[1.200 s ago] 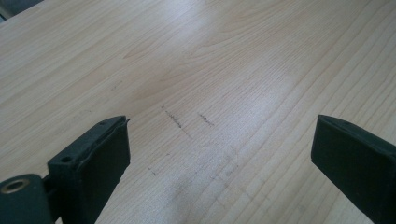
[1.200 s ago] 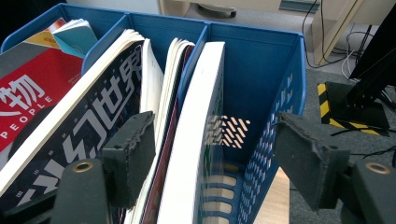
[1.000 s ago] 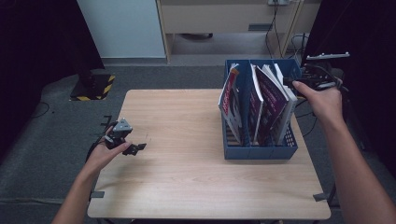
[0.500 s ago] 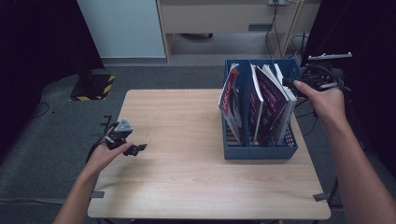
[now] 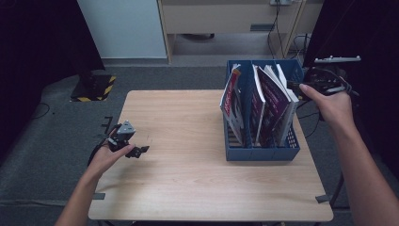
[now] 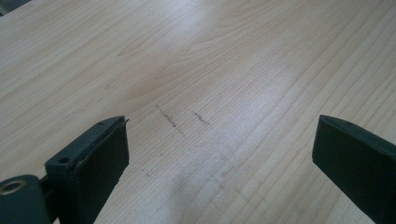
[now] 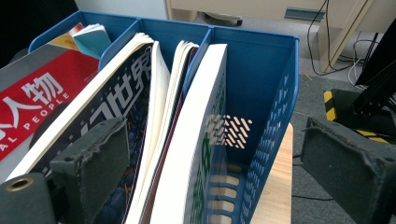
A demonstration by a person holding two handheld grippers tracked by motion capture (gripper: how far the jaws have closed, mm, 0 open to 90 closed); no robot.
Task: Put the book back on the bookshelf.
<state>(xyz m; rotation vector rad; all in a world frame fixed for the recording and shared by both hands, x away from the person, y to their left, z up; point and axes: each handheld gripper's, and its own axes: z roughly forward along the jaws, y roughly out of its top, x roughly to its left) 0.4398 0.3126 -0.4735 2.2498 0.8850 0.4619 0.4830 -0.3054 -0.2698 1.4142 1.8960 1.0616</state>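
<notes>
A blue three-slot magazine rack (image 5: 261,151) stands on the right half of the wooden table (image 5: 188,188). It holds a red-covered magazine (image 7: 37,98), a dark-covered one (image 5: 273,101) and a thick white-edged one (image 7: 203,121) in the rightmost slot (image 7: 266,93). My right gripper (image 5: 293,86) hangs at the rack's top right rim. Its jaws have just been opening and stand wide apart (image 7: 217,140); the white-edged magazine rises between them, untouched by the pads. My left gripper (image 5: 140,150) rests low over the table's left side, open over bare wood (image 6: 224,130).
Past the table's far edge are grey carpet, a white panel (image 5: 122,28) and a wooden cabinet (image 5: 226,19) with cables. A yellow-black striped foot (image 5: 96,87) sits on the floor at the left. A black stand (image 7: 369,93) rises to the right of the rack.
The right hand has eased a little to the right, off the rack's rim. The left hand and the magazines have stayed put.
</notes>
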